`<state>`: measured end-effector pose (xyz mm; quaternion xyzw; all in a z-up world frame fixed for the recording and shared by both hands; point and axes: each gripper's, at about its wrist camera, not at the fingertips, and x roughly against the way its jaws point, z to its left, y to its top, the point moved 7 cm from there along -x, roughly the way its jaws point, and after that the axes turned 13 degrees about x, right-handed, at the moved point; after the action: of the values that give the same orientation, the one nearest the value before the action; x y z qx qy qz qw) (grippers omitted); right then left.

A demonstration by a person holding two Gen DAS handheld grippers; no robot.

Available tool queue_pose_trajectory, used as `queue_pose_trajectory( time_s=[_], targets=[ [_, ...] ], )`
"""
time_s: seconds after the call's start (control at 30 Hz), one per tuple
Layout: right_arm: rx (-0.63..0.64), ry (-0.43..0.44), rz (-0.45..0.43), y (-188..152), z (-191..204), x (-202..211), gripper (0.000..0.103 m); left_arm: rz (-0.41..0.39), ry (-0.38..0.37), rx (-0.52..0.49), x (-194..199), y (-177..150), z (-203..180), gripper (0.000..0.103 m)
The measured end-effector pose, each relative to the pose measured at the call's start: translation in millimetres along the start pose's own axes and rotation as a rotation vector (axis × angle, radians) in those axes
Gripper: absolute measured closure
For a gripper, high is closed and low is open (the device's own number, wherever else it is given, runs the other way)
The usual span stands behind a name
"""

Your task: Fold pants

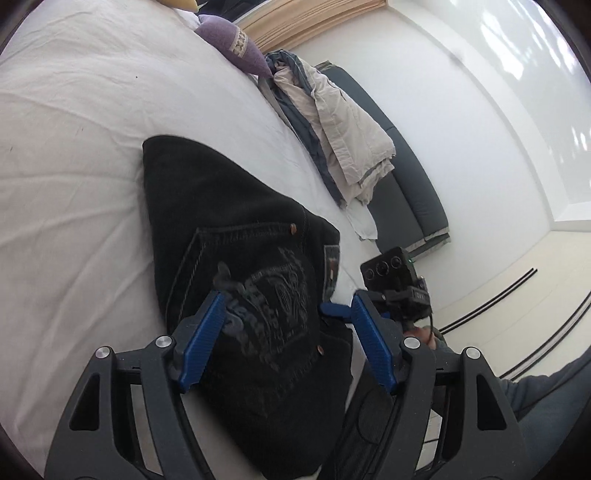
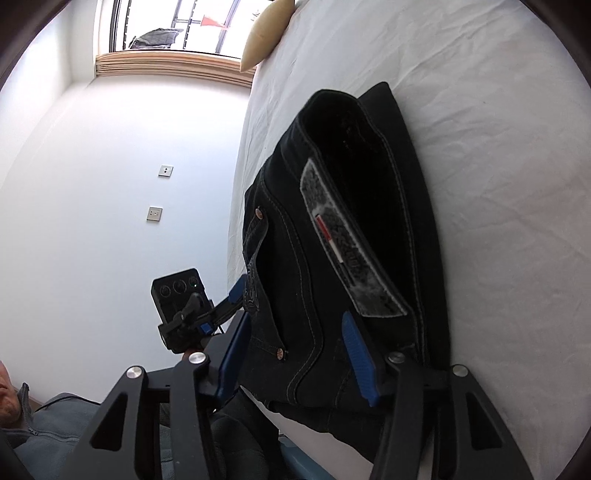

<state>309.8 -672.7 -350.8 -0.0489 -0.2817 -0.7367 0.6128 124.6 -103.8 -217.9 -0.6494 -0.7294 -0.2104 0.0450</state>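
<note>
Black jeans (image 1: 236, 236) lie folded on the white bed sheet (image 1: 74, 166), back pocket with grey embroidery facing up. My left gripper (image 1: 286, 306) is open, its blue fingers straddling the pocket area just above the cloth. In the right wrist view the jeans (image 2: 332, 221) show their waistband and grey label. My right gripper (image 2: 295, 328) is open, fingers on either side of the jeans' near end at the bed edge. The right gripper also shows in the left wrist view (image 1: 334, 309), beside the waistband. The left gripper shows in the right wrist view (image 2: 236, 290).
A purple pillow (image 1: 232, 44) and a cream and blue quilt (image 1: 332, 122) lie at the bed's far side, with a dark grey mattress (image 1: 406, 184) on the floor beyond. A cream pillow (image 2: 266, 33) sits near the window. The person's clothing (image 2: 55, 424) is below.
</note>
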Motion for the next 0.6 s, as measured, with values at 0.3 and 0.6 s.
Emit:
queue_pose_trajectory(
  time_s=[0.3,0.6],
  targets=[
    [0.018,-0.037,-0.050,-8,5,26,0.040,0.194,0.049,-0.095,20,-89,-22,0.033],
    [0.048,-0.190,-0.109,26,-13,59,0.034,0.108,0.152,-0.076,59,-66,-21,0.031]
  ],
)
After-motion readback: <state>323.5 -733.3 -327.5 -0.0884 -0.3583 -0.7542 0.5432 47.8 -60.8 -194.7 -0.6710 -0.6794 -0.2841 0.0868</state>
